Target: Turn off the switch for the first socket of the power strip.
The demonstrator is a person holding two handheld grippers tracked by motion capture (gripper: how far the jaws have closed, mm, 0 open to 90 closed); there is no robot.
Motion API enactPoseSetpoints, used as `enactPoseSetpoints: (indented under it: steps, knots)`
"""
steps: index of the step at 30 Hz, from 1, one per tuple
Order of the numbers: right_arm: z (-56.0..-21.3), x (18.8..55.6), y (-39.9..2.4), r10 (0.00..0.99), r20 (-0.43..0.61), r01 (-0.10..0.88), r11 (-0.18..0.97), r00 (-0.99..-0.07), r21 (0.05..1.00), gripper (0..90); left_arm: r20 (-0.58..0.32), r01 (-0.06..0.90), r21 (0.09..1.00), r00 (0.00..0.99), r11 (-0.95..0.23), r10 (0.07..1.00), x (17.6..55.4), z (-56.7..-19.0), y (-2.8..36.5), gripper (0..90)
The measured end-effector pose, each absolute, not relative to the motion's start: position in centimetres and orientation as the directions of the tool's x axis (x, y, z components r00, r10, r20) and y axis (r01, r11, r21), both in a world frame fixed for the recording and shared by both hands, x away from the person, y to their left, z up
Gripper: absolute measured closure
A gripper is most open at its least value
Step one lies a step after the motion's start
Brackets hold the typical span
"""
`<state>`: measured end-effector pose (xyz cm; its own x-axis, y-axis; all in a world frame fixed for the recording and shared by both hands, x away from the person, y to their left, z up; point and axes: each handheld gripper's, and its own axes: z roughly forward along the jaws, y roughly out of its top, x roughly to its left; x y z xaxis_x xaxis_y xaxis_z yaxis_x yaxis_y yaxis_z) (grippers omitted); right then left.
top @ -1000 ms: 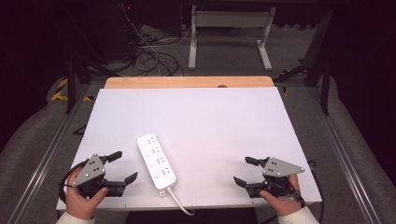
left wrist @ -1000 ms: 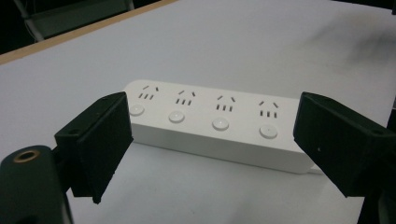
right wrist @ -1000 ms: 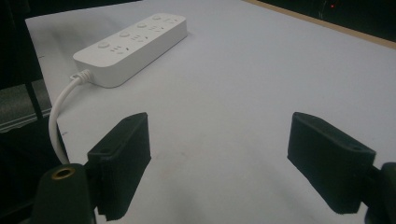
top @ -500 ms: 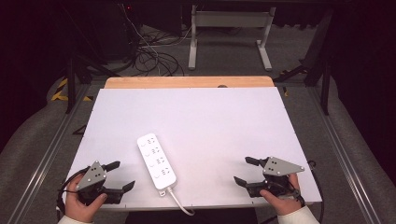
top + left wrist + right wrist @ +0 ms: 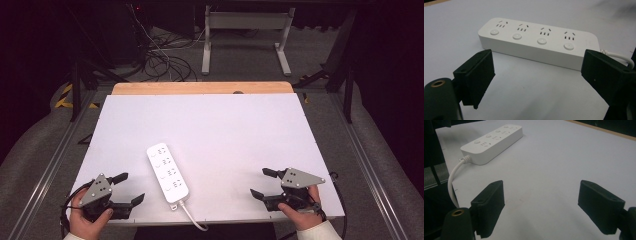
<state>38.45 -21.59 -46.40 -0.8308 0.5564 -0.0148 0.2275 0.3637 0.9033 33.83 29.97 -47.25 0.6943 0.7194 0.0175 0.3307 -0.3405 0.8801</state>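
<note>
A white power strip (image 5: 168, 172) with several sockets and round buttons lies on the white table top (image 5: 215, 130), near the front edge, left of centre. Its white cable (image 5: 192, 218) runs off the front edge. My left gripper (image 5: 128, 188) rests at the front left corner, open and empty, its jaws pointing at the strip a short way off. In the left gripper view the power strip (image 5: 536, 41) lies just beyond the jaws. My right gripper (image 5: 261, 183) sits at the front right, open, nothing between its jaws. The right gripper view has the power strip (image 5: 492, 142) far off to the left.
The white board lies on a wooden table whose far edge (image 5: 200, 88) shows beyond it. Metal rails (image 5: 55, 160) run along both sides. Cables (image 5: 160, 65) and a metal stand (image 5: 245, 35) are on the floor behind the table.
My left gripper has drawn back toward the front edge and slightly left, away from the power strip. The right gripper has stayed still.
</note>
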Motion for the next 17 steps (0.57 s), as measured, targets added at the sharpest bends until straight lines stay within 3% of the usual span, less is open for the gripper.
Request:
enactPoseSetpoints:
  steps: [17]
  knots:
    - [-46.38,38.43,-21.59,0.557,-0.017,0.225,0.364,-0.831,0.904,21.8,0.036,0.325,0.882,0.677,-0.342,0.735,33.66,-47.08,30.03,11.5]
